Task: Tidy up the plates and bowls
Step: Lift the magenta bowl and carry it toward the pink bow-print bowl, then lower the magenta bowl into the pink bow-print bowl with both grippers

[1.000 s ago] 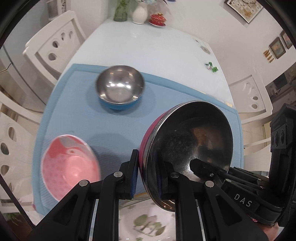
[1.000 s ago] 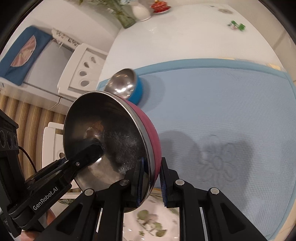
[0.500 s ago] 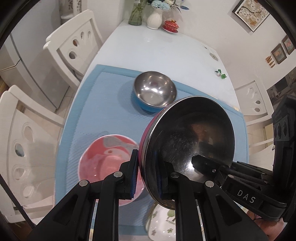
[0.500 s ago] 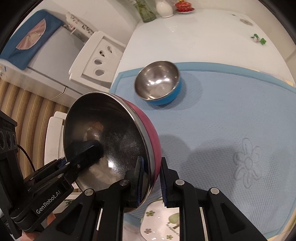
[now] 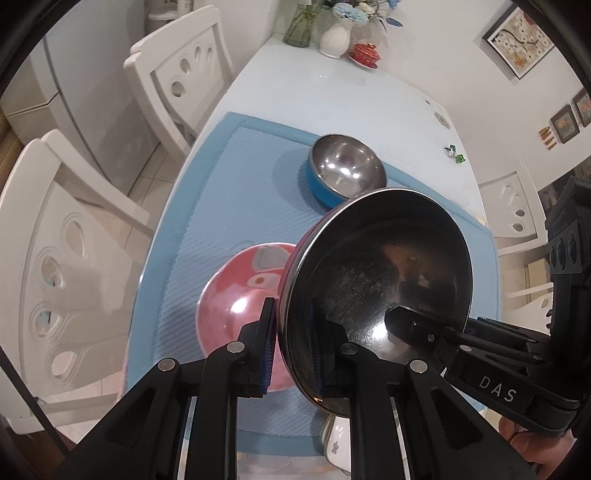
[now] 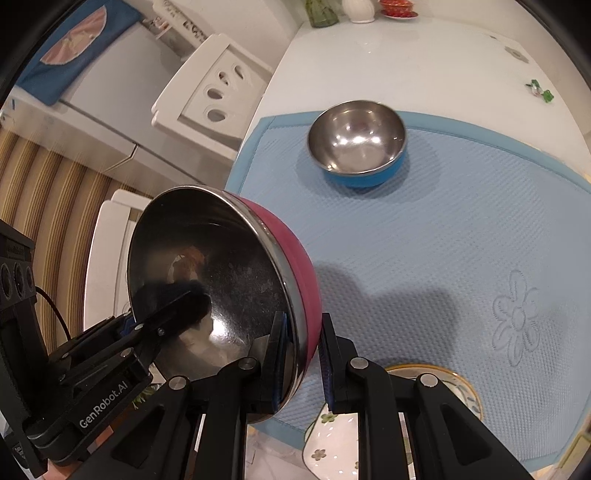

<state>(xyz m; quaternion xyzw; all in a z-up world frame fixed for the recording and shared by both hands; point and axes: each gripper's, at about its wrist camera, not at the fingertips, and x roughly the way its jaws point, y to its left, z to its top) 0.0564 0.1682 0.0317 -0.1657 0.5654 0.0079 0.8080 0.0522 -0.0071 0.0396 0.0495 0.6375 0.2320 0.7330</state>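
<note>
A steel bowl with a magenta outside (image 5: 380,280) is held tilted in the air above the blue mat (image 5: 229,192). My left gripper (image 5: 291,347) is shut on its rim, and my right gripper (image 6: 301,354) is shut on the rim of the same bowl (image 6: 207,280) from the other side. A smaller steel bowl with a blue outside (image 5: 345,171) stands upright on the mat at the far side; it also shows in the right wrist view (image 6: 356,142). A pink bowl (image 5: 236,306) sits on the mat just below the held bowl.
A floral white plate (image 6: 332,443) lies at the mat's near edge, beside a yellow-rimmed plate (image 6: 458,384). White chairs (image 5: 173,81) stand along the table's left. Vases (image 5: 334,35) and a red lidded cup (image 5: 365,53) stand at the far end.
Both grippers have carried the magenta bowl to the left and back. The pink bowl and the blue bowl have shifted right in the left wrist view. Both grips are unchanged.
</note>
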